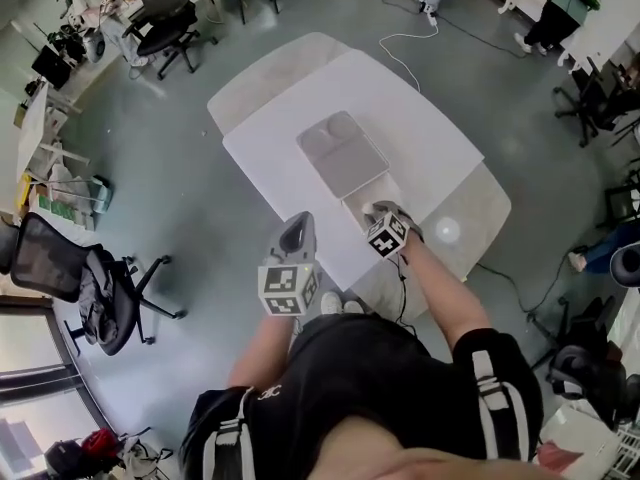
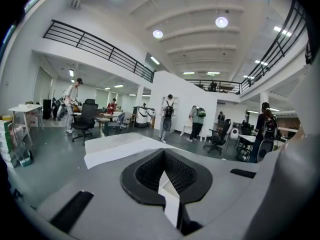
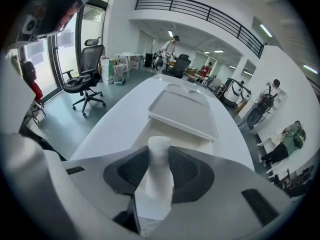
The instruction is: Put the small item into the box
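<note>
The small item (image 3: 159, 170) is a white, roughly cylindrical piece. My right gripper (image 3: 159, 156) is shut on it, and its top stands up between the dark pads. Just beyond it lies the open cream box (image 3: 176, 134), with the grey lid (image 3: 182, 111) resting past the box. From the head view, the right gripper (image 1: 374, 213) hovers at the near edge of the box (image 1: 360, 200), close to the lid (image 1: 342, 155). My left gripper (image 1: 298, 228) stays off the table's near corner, left of the box. Its jaws (image 2: 163, 156) are shut with nothing in them.
The white table (image 1: 290, 118) overlaps beige tabletops, and a round white object (image 1: 447, 231) lies on the right one. Office chairs (image 1: 95, 278) stand on the floor to the left. A cable (image 1: 400, 48) runs behind the table. People stand in the far background.
</note>
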Available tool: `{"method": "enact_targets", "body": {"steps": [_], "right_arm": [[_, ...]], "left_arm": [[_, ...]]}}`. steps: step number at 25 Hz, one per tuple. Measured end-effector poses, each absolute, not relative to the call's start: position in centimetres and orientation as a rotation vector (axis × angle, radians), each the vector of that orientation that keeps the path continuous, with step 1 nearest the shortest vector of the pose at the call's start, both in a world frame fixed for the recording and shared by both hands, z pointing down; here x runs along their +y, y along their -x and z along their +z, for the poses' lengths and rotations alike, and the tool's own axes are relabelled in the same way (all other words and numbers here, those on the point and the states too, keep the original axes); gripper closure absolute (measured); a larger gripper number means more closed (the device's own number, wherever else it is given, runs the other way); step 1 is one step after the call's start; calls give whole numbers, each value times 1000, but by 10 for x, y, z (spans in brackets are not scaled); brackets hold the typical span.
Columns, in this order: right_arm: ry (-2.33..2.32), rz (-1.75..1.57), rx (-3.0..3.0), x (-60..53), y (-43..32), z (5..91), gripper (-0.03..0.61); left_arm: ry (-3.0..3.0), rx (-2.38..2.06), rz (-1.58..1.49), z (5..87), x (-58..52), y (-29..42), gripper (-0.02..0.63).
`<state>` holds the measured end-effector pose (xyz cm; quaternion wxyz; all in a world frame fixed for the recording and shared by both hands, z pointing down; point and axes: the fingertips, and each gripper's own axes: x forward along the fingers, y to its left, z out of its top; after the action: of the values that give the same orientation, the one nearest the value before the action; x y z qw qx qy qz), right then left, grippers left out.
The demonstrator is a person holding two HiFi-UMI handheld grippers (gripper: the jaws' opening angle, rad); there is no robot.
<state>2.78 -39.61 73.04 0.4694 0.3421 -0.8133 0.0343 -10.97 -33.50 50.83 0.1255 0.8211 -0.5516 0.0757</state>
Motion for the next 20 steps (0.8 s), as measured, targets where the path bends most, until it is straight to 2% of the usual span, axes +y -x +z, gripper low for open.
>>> {"method": "enact_targets", "body": {"steps": [7, 14, 15, 20], "right_arm": [[-828, 138, -2016, -397, -21, 733, 400], [-953, 149, -2105, -399, -21, 697, 398], [-980, 148, -2123, -398, -23, 688, 404], [-1177, 145, -2225, -395, -36, 640, 527]], "left_arm": [[-2368, -1637, 220, 508, -329, 123, 609], [-2395, -1623, 212, 505, -330, 120, 609], [-2402, -1617, 210, 504, -330, 118, 610], [-2440, -1592, 195, 497, -329, 108, 610]]}}
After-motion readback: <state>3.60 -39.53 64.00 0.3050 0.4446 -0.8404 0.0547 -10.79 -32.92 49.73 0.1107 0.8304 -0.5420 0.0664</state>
